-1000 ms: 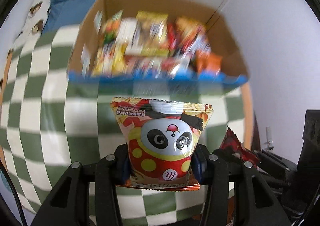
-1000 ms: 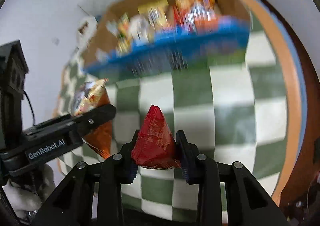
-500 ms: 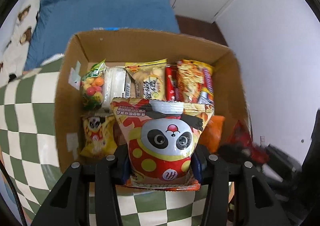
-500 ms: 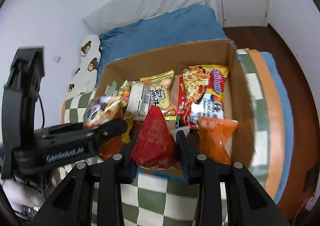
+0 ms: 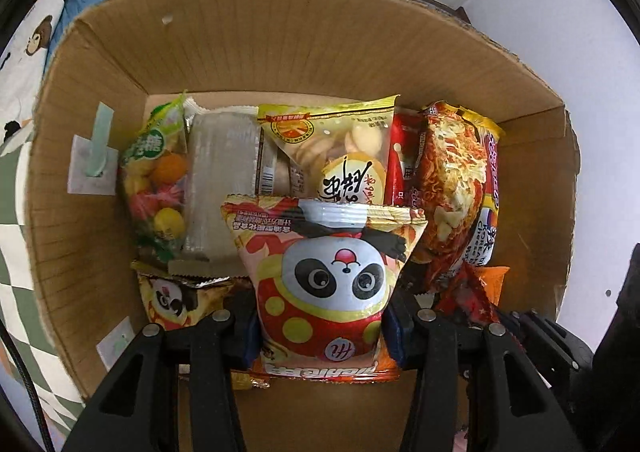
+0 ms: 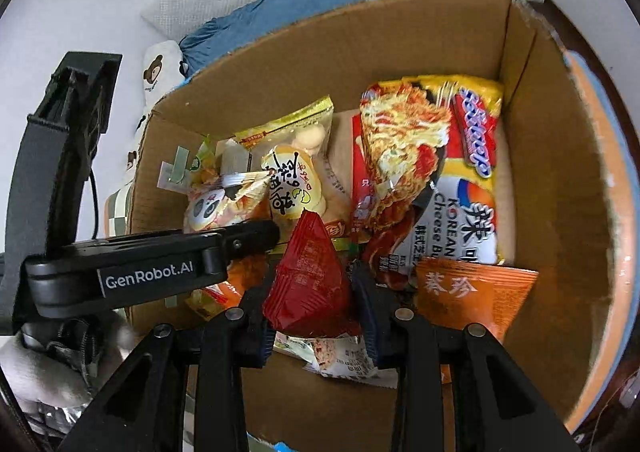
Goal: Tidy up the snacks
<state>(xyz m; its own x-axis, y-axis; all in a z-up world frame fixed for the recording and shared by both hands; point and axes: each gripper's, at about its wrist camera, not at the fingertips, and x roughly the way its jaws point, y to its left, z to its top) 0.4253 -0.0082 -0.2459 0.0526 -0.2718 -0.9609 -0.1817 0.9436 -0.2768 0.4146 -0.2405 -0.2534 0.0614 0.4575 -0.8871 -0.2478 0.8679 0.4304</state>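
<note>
Both grippers have just moved from above the checkered cloth to inside the cardboard box (image 5: 280, 52). The left gripper (image 5: 320, 316) grasps the panda snack bag (image 5: 328, 284); the right gripper (image 6: 314, 292) clenches the red pyramid packet (image 6: 312, 272). Beyond them lie the noodle packs (image 6: 452, 172) by the far wall. Release looks next.

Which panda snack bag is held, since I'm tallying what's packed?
The larger panda bag, clamped in the left claw. The smaller panda bag lies loose in the cardboard box.
</note>
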